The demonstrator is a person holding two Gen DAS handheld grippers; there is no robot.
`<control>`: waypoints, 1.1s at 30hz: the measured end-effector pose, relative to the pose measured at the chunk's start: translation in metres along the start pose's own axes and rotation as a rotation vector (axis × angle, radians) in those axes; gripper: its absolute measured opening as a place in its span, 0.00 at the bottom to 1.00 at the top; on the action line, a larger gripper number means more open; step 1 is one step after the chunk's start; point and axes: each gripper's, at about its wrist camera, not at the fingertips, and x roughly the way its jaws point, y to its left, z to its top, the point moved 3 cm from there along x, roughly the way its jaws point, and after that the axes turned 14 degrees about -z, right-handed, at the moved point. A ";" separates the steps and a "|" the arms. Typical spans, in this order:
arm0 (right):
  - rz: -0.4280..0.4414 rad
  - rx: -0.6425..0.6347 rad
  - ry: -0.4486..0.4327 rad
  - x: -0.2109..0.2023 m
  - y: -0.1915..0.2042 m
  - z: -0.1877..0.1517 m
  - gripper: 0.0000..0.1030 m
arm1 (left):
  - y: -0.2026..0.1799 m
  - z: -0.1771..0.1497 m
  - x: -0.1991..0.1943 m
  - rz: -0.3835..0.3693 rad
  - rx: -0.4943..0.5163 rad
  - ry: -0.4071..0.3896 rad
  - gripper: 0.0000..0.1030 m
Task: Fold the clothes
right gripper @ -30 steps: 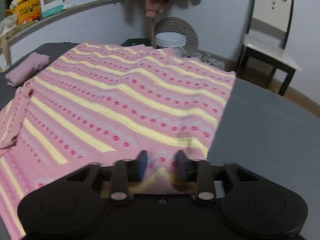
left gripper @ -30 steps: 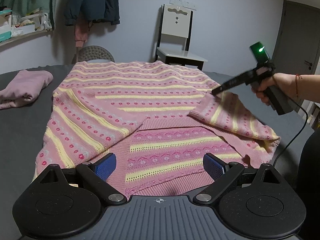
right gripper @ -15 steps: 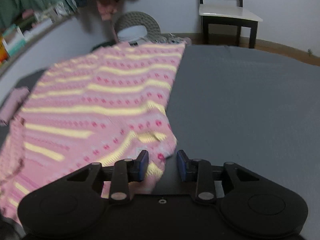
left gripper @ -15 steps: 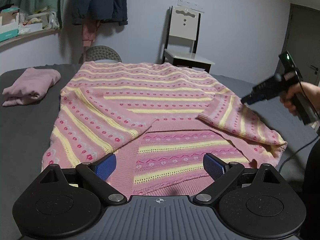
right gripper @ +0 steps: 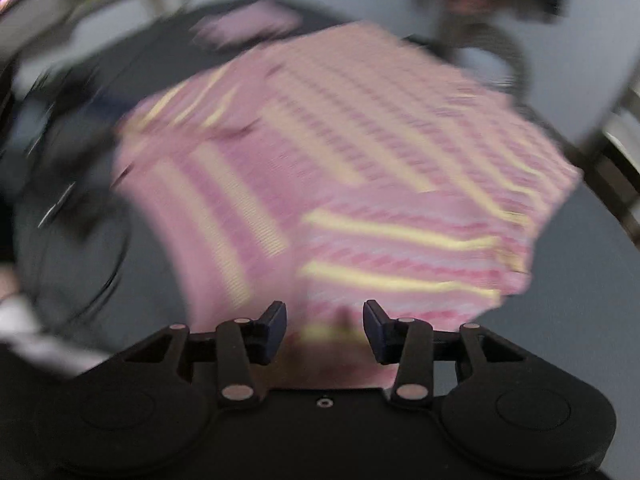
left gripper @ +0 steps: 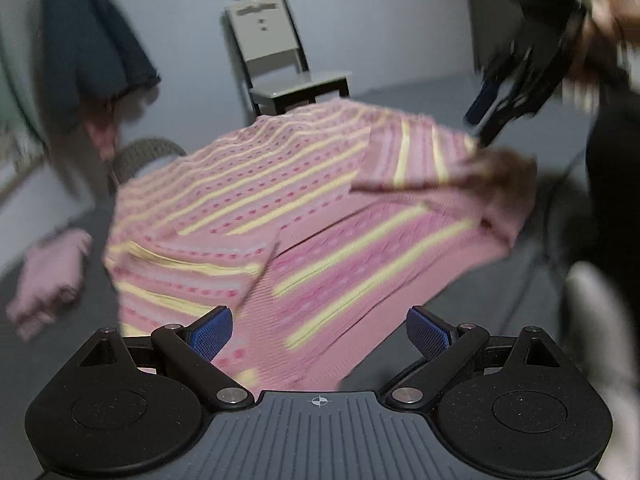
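Note:
A pink sweater with yellow stripes lies flat on the dark grey table, both sleeves folded across its body. My left gripper hovers open above the sweater's near hem, holding nothing. In the left wrist view my right gripper hangs in the air above the folded right sleeve, held by a hand. The right wrist view is blurred; there the right gripper stands open over the sleeve, with nothing between its fingers.
A folded pink garment lies on the table to the left of the sweater. A chair stands behind the table, clothes hang on the wall, and a round wicker seat shows at the far edge.
My right gripper has let go of the sleeve, opened and lifted up over the sweater. Both cameras have swung and tilted; the sleeve now lies folded on the body.

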 end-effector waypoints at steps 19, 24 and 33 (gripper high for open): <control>0.301 -0.580 0.347 0.053 0.101 0.017 0.02 | 0.021 -0.022 -0.021 -0.131 0.012 0.155 0.92; 0.322 -0.520 0.331 0.050 0.104 0.029 0.06 | 0.032 -0.023 -0.025 -0.133 -0.028 0.143 0.92; 0.071 -0.142 -0.190 0.002 0.094 0.122 0.59 | 0.110 -0.028 -0.051 -0.049 -0.498 -0.047 0.92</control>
